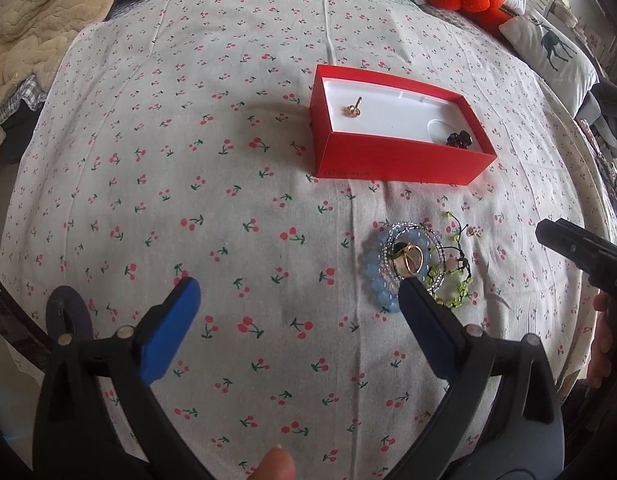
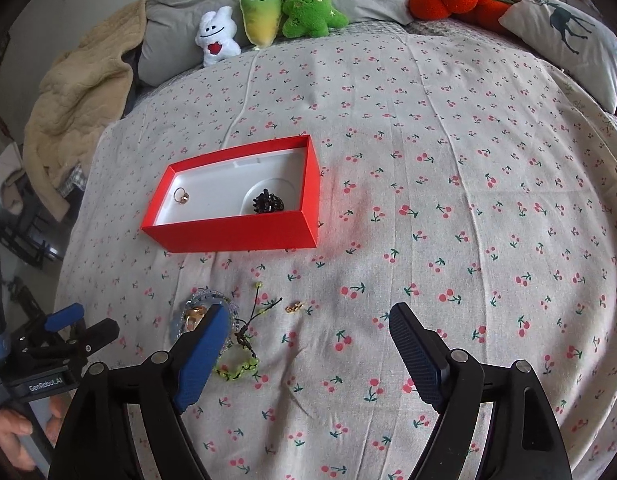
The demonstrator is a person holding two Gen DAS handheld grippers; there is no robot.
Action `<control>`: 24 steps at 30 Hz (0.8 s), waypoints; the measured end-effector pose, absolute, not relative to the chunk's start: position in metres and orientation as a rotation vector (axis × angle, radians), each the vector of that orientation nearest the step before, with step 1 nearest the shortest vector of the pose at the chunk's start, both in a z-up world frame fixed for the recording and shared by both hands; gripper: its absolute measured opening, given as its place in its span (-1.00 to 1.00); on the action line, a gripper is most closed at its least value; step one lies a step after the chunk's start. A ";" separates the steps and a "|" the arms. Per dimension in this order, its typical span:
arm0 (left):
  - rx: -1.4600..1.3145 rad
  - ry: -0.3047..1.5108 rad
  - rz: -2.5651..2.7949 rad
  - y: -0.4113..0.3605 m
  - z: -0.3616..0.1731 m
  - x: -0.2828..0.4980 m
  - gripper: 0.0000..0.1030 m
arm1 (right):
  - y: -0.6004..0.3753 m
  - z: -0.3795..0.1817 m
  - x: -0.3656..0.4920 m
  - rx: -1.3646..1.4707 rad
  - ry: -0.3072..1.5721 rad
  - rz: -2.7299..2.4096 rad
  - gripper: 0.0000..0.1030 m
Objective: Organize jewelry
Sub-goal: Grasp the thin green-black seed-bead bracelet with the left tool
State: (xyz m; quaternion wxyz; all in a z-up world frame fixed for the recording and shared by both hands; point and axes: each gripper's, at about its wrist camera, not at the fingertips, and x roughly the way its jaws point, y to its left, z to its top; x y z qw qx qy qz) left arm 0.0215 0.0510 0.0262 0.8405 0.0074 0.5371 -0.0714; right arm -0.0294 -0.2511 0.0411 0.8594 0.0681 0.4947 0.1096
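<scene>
Nearest in the left wrist view, the left tool (image 1: 296, 284) stands wide with nothing between its blue pads, over the cherry-print bed sheet (image 1: 228, 208). At its 2 o'clock, just past the right pad, lies a pile: a pale blue bead bracelet (image 1: 378, 276) with a gold ring (image 1: 408, 260) on it, touching a green beaded cord (image 1: 458, 286). A small gold earring (image 1: 474, 232) sits apart. The right tool (image 2: 304, 316) is also spread, empty, the pile at its 10 o'clock. Farther, at 12, the red box (image 1: 388, 160) holds a gold piece (image 1: 352, 109) and a dark beaded item (image 1: 460, 139). Plush toys (image 2: 264, 16) line the far edge.
</scene>
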 end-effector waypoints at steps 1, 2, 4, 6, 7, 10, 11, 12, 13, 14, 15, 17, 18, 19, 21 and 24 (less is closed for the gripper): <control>0.028 1.137 -0.150 0.051 0.024 0.020 0.92 | -0.252 0.039 -0.031 0.133 1.048 0.225 0.63; 0.039 1.140 -0.147 0.051 0.022 0.020 0.92 | -0.252 0.036 -0.032 0.119 1.059 0.215 0.63; 0.044 1.154 -0.149 0.052 0.019 0.020 0.92 | -0.254 0.029 -0.034 0.092 1.085 0.196 0.63; 0.033 1.172 -0.153 0.054 0.015 0.021 0.92 | -0.256 0.024 -0.035 0.082 1.113 0.185 0.63; 0.028 1.182 -0.153 0.054 0.014 0.022 0.92 | -0.258 0.021 -0.035 0.085 1.127 0.182 0.63; 0.013 1.214 -0.158 0.051 0.009 0.025 0.92 | -0.263 0.016 -0.035 0.104 1.150 0.181 0.63; 0.003 1.228 -0.164 0.049 0.007 0.026 0.92 | -0.264 0.016 -0.035 0.106 1.153 0.177 0.63; -0.015 1.242 -0.172 0.048 0.005 0.028 0.92 | -0.265 0.015 -0.035 0.107 1.154 0.171 0.63; -0.040 1.253 -0.179 0.047 0.003 0.029 0.92 | -0.266 0.015 -0.035 0.110 1.156 0.166 0.63; -0.068 1.264 -0.186 0.047 0.002 0.031 0.92 | -0.266 0.015 -0.034 0.115 1.159 0.164 0.63; -0.099 1.272 -0.191 0.047 0.001 0.032 0.92 | -0.267 0.015 -0.034 0.122 1.162 0.163 0.63; -0.157 1.282 -0.209 0.046 -0.001 0.035 0.87 | -0.268 0.014 -0.033 0.134 1.169 0.162 0.63; -0.181 1.285 -0.224 0.045 0.000 0.036 0.73 | -0.268 0.014 -0.033 0.136 1.172 0.163 0.63; -0.200 1.289 -0.241 0.043 0.000 0.037 0.65 | -0.267 0.014 -0.033 0.136 1.174 0.164 0.63; -0.232 1.291 -0.279 0.039 0.000 0.037 0.35 | -0.265 0.014 -0.033 0.132 1.176 0.168 0.63; -0.241 1.290 -0.320 0.030 0.000 0.038 -0.06 | -0.262 0.014 -0.034 0.127 1.177 0.178 0.63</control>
